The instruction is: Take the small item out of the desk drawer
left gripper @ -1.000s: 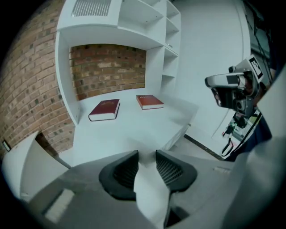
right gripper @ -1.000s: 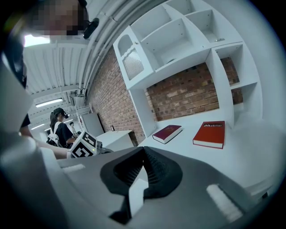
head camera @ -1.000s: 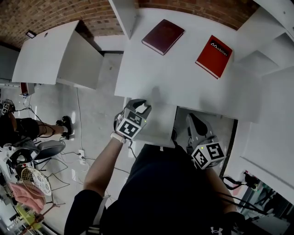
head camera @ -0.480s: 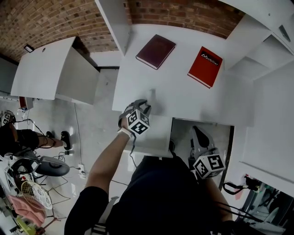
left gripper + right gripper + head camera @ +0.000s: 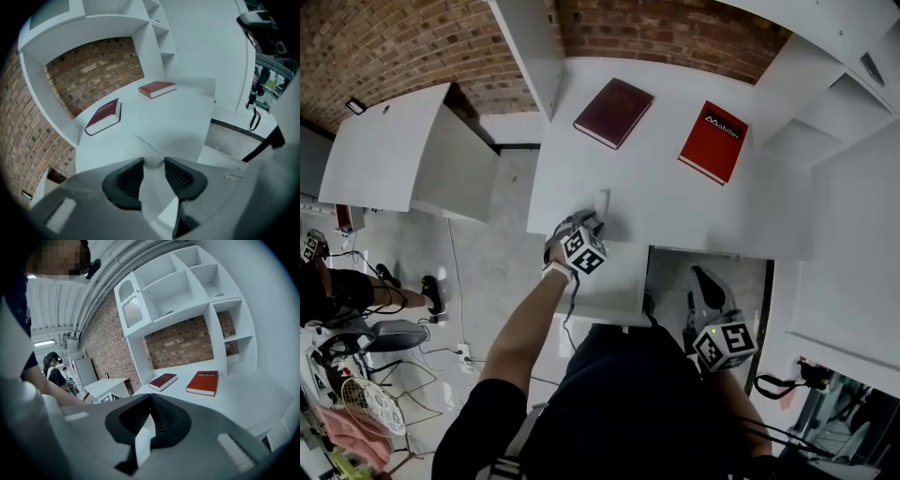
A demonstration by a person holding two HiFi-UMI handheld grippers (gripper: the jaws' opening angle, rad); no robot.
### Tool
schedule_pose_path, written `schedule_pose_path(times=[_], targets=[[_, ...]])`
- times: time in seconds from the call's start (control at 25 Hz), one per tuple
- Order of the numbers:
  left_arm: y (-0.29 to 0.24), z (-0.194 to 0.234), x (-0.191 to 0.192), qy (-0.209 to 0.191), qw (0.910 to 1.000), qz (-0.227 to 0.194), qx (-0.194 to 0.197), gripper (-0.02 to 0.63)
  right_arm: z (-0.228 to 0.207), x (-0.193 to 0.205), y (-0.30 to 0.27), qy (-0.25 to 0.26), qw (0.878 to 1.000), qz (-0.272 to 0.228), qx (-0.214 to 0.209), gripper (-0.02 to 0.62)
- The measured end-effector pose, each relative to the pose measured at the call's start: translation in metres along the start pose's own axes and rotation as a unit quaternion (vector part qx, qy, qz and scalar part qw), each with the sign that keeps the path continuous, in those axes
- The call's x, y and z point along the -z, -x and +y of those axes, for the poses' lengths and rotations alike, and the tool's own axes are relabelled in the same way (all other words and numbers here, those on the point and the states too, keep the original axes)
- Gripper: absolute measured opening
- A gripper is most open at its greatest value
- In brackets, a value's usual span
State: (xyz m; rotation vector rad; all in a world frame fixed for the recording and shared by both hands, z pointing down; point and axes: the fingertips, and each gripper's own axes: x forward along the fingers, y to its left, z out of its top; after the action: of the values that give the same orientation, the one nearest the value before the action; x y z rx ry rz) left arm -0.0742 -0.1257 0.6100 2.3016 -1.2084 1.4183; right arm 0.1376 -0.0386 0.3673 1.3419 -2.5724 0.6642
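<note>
One broad white worktop (image 5: 675,197) fills the scene, with a red book (image 5: 712,141) lying well ahead and to the right of the left claw (image 5: 153,164) and a maroon book (image 5: 613,98) well ahead of it, both clear of its path. The left claw is closed to a narrow gap on the small item (image 5: 154,192), a flat white piece pinched between its ribbed pads and reaching past the tips over the worktop's near edge. Whether the piece touches the surface cannot be told, nor which white panel behind the claw is the drawer. The right claw (image 5: 151,399), low and well to the right of the left one, has its jaws pressed together on nothing. The item appears to be out of the drawer and ready to be set down. Doing that well likely means lowering the left claw until the piece rests flat, parting the jaws only then, and drawing straight back so the pads do not drag it off the edge.
</note>
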Motion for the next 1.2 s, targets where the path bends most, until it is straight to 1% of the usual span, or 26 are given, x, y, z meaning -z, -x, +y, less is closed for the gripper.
schedule_pose_path(times=[0.12,0.28,0.44,0.6,0.76,0.88,1.0,1.2], targets=[[0.004,-0.002,0.001,0.008,1.0,-0.004,0.002,0.179,0.003,0.001,-0.001,0.001,1.0,0.0,-0.005,0.003],[0.019,0.001,-0.003,0.019,0.9995,-0.022,-0.01,0.181,0.007,0.0,-0.006,0.006,1.0,-0.001,-0.013,0.003],[0.047,0.012,-0.015,0.037,0.9973,-0.054,-0.032,0.181,0.014,-0.006,-0.011,0.011,1.0,-0.002,-0.022,0.003],[0.087,0.023,-0.034,0.071,0.9914,-0.099,-0.048,0.181,0.02,-0.011,-0.017,0.02,0.999,-0.005,-0.034,0.003],[0.135,0.033,-0.058,0.112,0.9798,-0.154,-0.06,0.181,0.026,-0.017,-0.026,0.028,0.998,-0.01,-0.048,0.003],[0.174,0.037,-0.076,0.147,0.9668,-0.198,-0.066,0.181,0.028,-0.024,-0.032,0.032,0.998,-0.017,-0.055,0.003],[0.214,0.039,-0.098,0.162,0.9539,-0.243,-0.071,0.181,0.03,-0.033,-0.036,0.036,0.997,-0.024,-0.061,0.003],[0.261,0.033,-0.116,0.199,0.9323,-0.294,-0.072,0.167,0.036,-0.047,-0.044,0.042,0.996,-0.037,-0.073,0.003]])
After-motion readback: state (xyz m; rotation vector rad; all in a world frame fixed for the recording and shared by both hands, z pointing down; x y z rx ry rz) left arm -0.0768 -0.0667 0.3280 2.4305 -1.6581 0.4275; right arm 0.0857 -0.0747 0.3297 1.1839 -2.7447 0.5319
